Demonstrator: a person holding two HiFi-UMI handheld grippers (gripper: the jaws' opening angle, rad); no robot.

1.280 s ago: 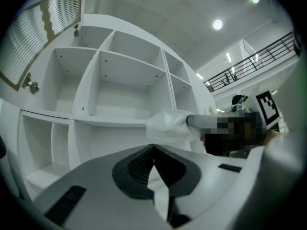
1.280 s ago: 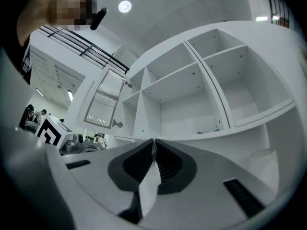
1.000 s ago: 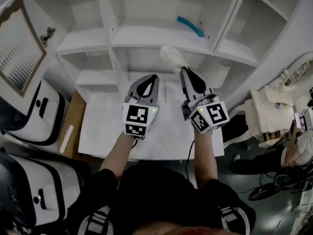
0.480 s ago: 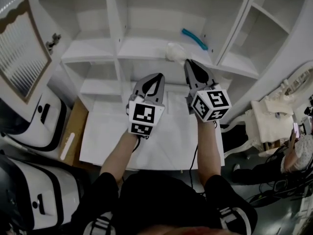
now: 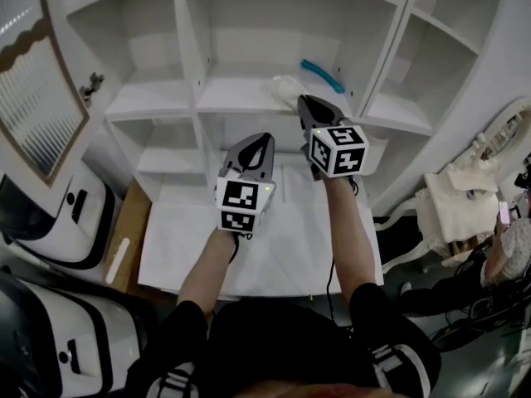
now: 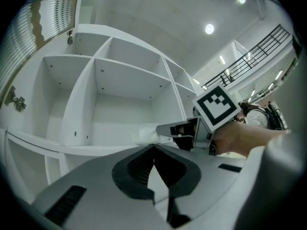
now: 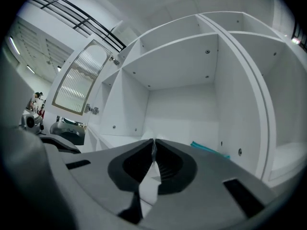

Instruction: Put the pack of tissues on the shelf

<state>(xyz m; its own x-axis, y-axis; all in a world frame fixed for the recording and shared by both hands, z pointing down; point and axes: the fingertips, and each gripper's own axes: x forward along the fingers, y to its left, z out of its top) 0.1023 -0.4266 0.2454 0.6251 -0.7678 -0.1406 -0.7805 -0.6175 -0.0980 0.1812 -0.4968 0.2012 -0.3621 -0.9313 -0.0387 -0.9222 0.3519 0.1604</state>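
**While the pack of tissues point(image 5: 284, 87) sits at the shelf point(image 5: 241, 98) front edge, go deeper**

Since the right claw point(image 5: 304, 103) is clenched on only a thin edge of the pack's wrap, the hold looks weak. Carry the pack level toward the shelf's back edge, clear of the teal strip point(image 5: 323, 66), let it rest flat, then release. The left claw point(image 5: 264, 139) is clenched on nothing, below that shelf board.
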